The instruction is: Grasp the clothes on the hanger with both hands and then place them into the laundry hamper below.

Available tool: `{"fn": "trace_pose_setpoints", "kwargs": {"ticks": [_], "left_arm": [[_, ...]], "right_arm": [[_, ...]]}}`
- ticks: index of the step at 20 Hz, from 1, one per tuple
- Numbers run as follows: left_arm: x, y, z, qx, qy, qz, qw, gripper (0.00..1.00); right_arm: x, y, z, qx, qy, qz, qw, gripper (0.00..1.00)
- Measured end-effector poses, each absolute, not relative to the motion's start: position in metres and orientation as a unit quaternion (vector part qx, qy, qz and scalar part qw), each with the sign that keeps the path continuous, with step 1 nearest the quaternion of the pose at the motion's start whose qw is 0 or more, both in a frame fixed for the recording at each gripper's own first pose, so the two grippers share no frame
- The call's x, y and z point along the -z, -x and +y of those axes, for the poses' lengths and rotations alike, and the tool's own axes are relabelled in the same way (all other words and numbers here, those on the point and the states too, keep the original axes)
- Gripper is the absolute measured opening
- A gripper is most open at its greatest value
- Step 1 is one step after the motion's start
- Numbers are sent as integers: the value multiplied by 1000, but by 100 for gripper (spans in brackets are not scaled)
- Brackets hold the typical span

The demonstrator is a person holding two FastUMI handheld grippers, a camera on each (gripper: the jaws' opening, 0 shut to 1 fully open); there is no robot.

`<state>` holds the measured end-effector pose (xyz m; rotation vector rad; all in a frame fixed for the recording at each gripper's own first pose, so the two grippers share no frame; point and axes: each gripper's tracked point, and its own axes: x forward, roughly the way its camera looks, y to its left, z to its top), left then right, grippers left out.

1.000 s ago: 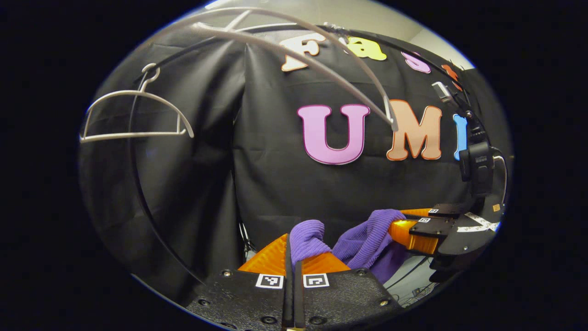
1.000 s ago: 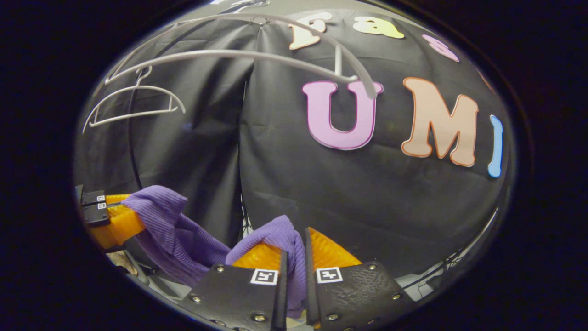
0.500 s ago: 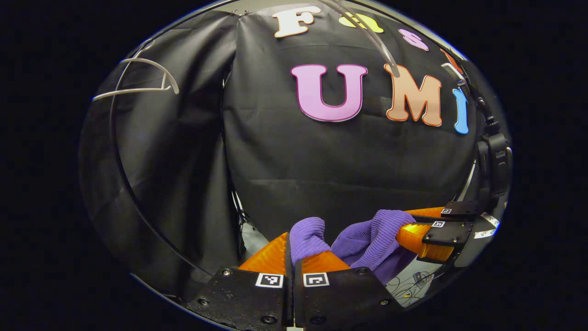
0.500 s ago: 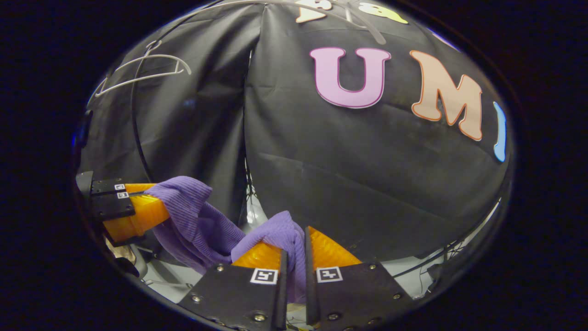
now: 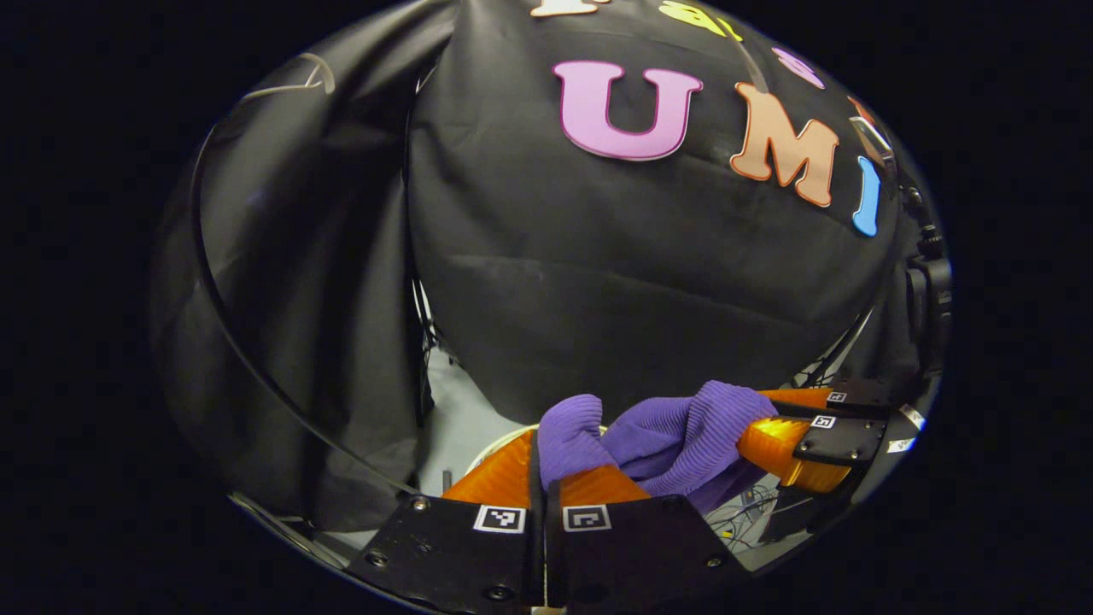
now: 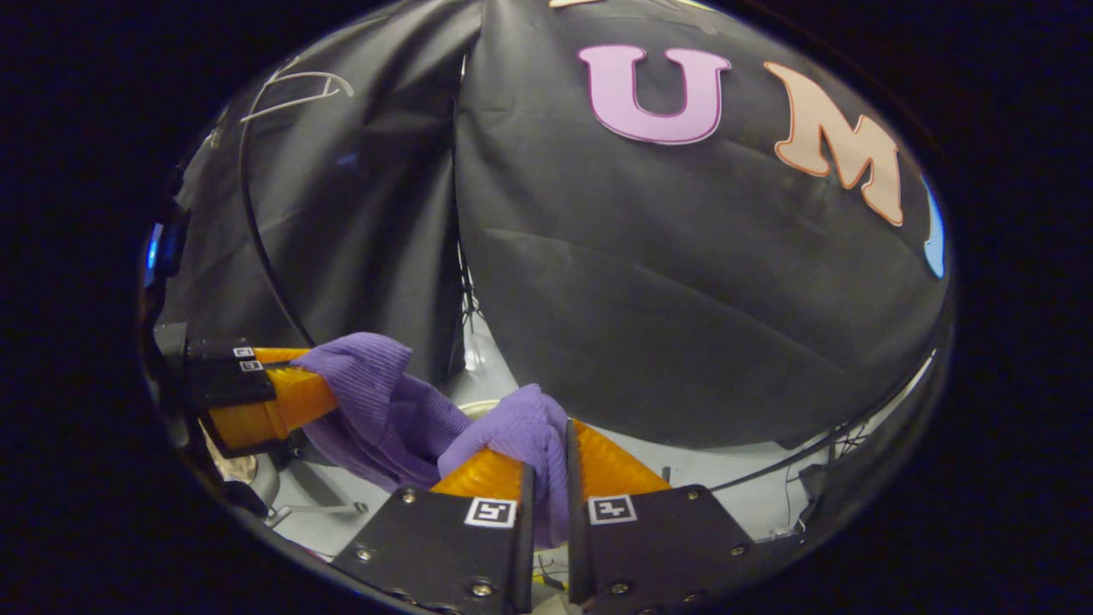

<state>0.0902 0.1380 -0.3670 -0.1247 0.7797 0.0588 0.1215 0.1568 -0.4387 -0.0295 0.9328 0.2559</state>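
The purple garment [image 5: 675, 436] is off its hanger and carried in the air between the two tools, a bunched fold at each end and a slack span sagging in the middle. The left gripper [image 5: 544, 465] has its fingers drawn narrow with a knob of the cloth pinched between them; the right gripper [image 6: 546, 457] is likewise closed to a thin gap with fabric running down through it. Each tool also appears in the other's view, clamped on the opposite end of the cloth. An empty hanger [image 6: 295, 85] hangs high at the upper left against the booth wall [image 6: 683, 282], well apart from the load. A pale curved edge just beyond the left gripper's fingers may be the hamper rim [image 5: 495, 440]; it cannot be confirmed, and the hamper's opening is otherwise hidden under the cloth and fingers. Risks, as judged: both holds appear to catch small folds of a ribbed knit, so a sharp descent or a pull apart could slide one end free and leave the garment swinging from a single tool. The hanging middle cannot be followed below the fingers, so it may drape over the rim or land outside if release comes before both ends are over the opening. Uneven release would leave the cloth trailing over the edge. Cables [image 5: 734, 521] on the floor are a minor snag hazard.
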Motion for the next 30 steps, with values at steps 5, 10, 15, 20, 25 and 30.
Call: {"fn": "trace_pose_setpoints", "kwargs": {"ticks": [5, 10, 15, 20, 25, 30], "left_arm": [[403, -69, 135, -37, 82, 443, 892, 2], [428, -52, 134, -45, 99, 488, 866, 2], [440, -36, 132, -50, 100, 513, 851, 5], [439, -34, 127, -46, 108, 516, 849, 8], [434, -38, 125, -38, 101, 507, 855, 11], [432, -38, 119, -29, 95, 509, 855, 11]], "right_arm": [[459, -103, 157, -127, 19, 494, 860, 17], [471, -83, 163, -132, 19, 532, 836, 17], [486, -69, 159, -136, 19, 564, 814, 17], [496, -57, 158, -141, 17, 584, 799, 17], [497, -60, 165, -149, 4, 583, 799, 20], [485, -70, 163, -149, -1, 575, 805, 20]]}}
